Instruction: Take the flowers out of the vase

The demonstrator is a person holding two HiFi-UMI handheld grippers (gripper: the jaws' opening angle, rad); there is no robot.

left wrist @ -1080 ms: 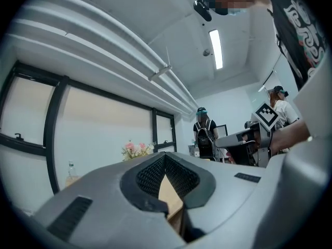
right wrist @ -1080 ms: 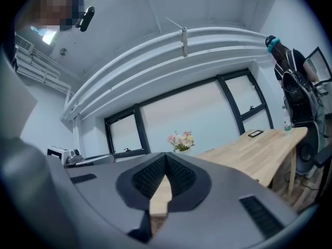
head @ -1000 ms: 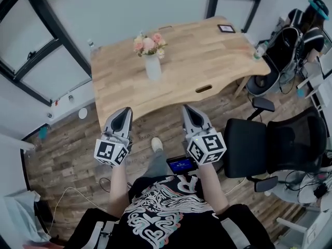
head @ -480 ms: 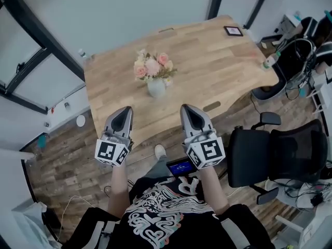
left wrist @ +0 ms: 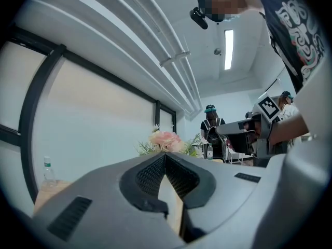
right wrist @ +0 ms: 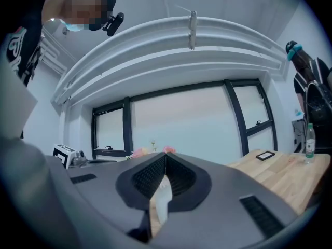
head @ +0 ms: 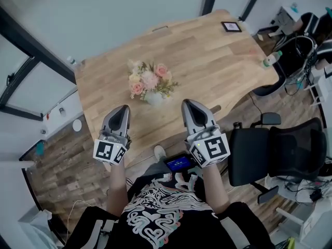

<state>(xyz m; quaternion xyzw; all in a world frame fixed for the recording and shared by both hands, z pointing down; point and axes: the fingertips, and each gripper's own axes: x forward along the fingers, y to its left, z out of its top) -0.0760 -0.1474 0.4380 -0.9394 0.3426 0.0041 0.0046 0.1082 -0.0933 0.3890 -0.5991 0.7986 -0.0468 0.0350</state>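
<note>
Vase [head: 154, 98] | holds flowers [head: 148, 80] (pink, cream) | left tool [head: 124, 108], right tool [head: 187, 102] pressed together, empty

Pale wooden worktop [head: 207, 61], matt with fine grain; small smooth white vase [head: 154, 98]; matt, mottled wood-plank floor [head: 57, 160].

Wooden table [head: 207, 51] stretching ahead of the right gripper [head: 188, 104], black office chair [head: 290, 149] standing to its right, plastic bottle [head: 271, 59] and small black frame [head: 231, 26] resting far ahead-right.
</note>
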